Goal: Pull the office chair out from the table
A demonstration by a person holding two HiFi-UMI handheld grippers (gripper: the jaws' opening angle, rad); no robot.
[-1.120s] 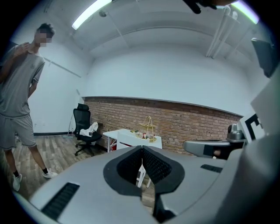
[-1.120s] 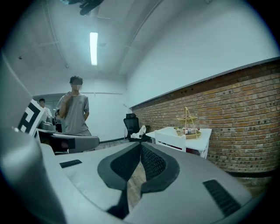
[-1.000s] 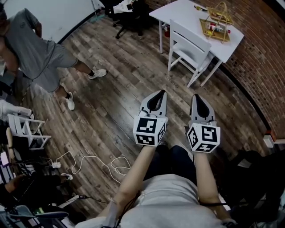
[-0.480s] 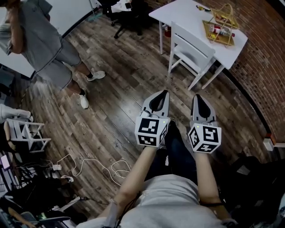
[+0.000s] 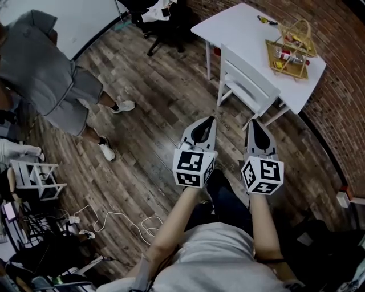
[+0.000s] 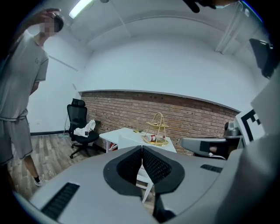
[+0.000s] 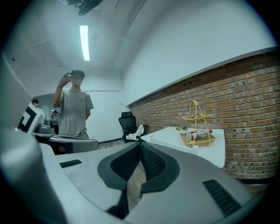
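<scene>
While looking steeply down in the head view, find the left claw (image 5: 209, 120) and the right claw (image 5: 252, 122) side by side above the plank floor (image 5: 154, 108), each with its marker cube toward the body, both aimed at the white chair (image 5: 249, 85).

Read the left claw as clenched in the left gripper view: pads (image 6: 131, 164) pressed together at the tips, nothing between them. Read the right claw likewise in the right gripper view: pads (image 7: 153, 162) closed tip to tip, nothing gripped.

Locate the white chair ahead of both claws and apart from them, drawn up against the near long edge of the white worktop (image 5: 242, 25), backrest toward the claws.

Note on the right part of the white worktop a wire basket (image 5: 290, 45) holding a bottle (image 5: 287, 55), close to the brick wall (image 5: 336, 97).

Note a black office chair (image 5: 165, 20) beyond the left end of the white worktop, apart from it, with white cloth (image 5: 158, 8) on the seat.

Note a bystander in grey (image 5: 45, 74) standing on the floor at left, and loose cables (image 5: 122, 219) at lower left.
</scene>
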